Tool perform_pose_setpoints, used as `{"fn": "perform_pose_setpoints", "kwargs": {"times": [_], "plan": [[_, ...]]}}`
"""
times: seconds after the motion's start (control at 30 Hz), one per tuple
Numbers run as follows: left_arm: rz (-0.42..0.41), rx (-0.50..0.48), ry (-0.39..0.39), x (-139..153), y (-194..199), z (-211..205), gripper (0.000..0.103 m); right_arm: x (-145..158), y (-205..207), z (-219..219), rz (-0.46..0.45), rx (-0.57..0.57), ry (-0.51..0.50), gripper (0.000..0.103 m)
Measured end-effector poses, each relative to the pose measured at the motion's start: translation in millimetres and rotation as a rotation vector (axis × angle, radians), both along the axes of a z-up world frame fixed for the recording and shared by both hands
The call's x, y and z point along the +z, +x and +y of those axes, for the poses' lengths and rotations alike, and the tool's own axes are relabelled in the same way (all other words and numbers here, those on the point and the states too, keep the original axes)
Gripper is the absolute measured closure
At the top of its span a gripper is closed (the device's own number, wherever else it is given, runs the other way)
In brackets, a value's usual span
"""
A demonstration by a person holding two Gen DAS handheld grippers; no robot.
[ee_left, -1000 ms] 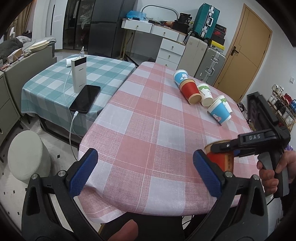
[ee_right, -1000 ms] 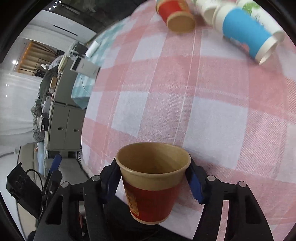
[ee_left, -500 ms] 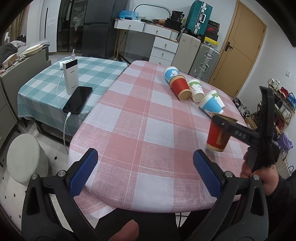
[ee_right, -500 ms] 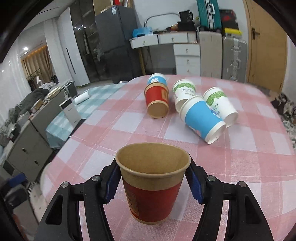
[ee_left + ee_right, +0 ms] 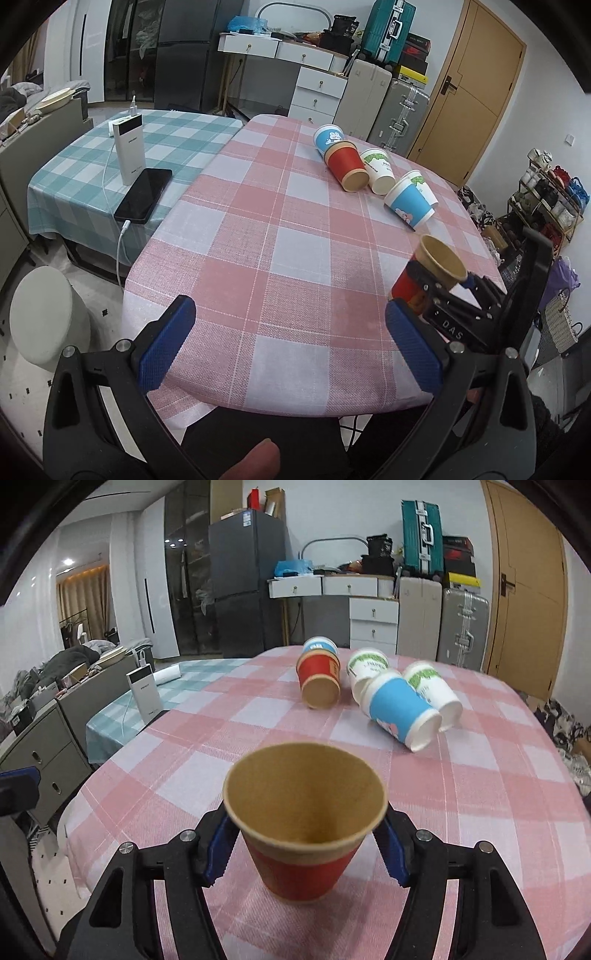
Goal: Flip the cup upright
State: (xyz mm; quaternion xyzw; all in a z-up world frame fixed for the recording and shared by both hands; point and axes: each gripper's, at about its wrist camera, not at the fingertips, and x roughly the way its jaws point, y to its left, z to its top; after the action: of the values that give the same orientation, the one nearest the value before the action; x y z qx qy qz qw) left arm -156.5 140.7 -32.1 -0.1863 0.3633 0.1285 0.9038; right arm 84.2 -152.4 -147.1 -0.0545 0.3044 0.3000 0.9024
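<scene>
My right gripper (image 5: pixel 304 853) is shut on a red paper cup (image 5: pixel 304 864) with a brown rim and inside. The cup stands mouth up, its base at or just above the pink checked tablecloth (image 5: pixel 461 812). In the left wrist view the same cup (image 5: pixel 430 273) sits near the table's right front edge, with the right gripper (image 5: pixel 443 286) around it. My left gripper (image 5: pixel 291 347) is open and empty, over the table's front edge.
Several paper cups lie on their sides at the far end: a red one (image 5: pixel 347 166), a blue one (image 5: pixel 410 203) and white-green ones (image 5: pixel 378 170). A phone (image 5: pixel 144 194) and a power bank (image 5: pixel 127 147) lie on the teal checked table to the left.
The right gripper has turned from pointing down at the table to level, and lowered the red cup upright to the cloth. The left gripper has drawn back a little.
</scene>
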Motion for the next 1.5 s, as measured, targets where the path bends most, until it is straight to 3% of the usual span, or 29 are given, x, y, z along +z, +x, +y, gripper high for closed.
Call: {"fn": "perform_pose_setpoints", "kwargs": {"times": [0.17,0.23,0.3,0.6,0.77,0.9,1.2,1.5], "plan": [[0.007,-0.001,0.001,1,0,-1,0.0,-2,-7,-14,0.016,-0.006,0.029,0.031],[0.006,-0.001,-0.007,2,0,-1,0.0,-1,-7,-16,0.03,-0.002,0.037,0.015],[0.006,-0.002,-0.005,2,0,-2,0.0,3,-8,-19,0.034,-0.007,0.04,0.012],[0.02,-0.053,0.036,8,17,-19,0.0,17,-15,-31,0.049,-0.015,0.026,0.011],[0.018,-0.094,0.093,13,34,-37,0.0,38,-26,-55,0.037,-0.02,0.086,0.011],[0.008,-0.127,0.082,15,51,-49,0.0,53,-33,-72,0.031,-0.029,0.121,0.011],[-0.011,-0.196,0.119,18,78,-86,0.0,67,-32,-98,0.147,-0.085,0.106,0.011],[0.003,-0.204,0.159,26,91,-105,0.0,73,-35,-106,0.146,-0.098,0.087,0.011]]}}
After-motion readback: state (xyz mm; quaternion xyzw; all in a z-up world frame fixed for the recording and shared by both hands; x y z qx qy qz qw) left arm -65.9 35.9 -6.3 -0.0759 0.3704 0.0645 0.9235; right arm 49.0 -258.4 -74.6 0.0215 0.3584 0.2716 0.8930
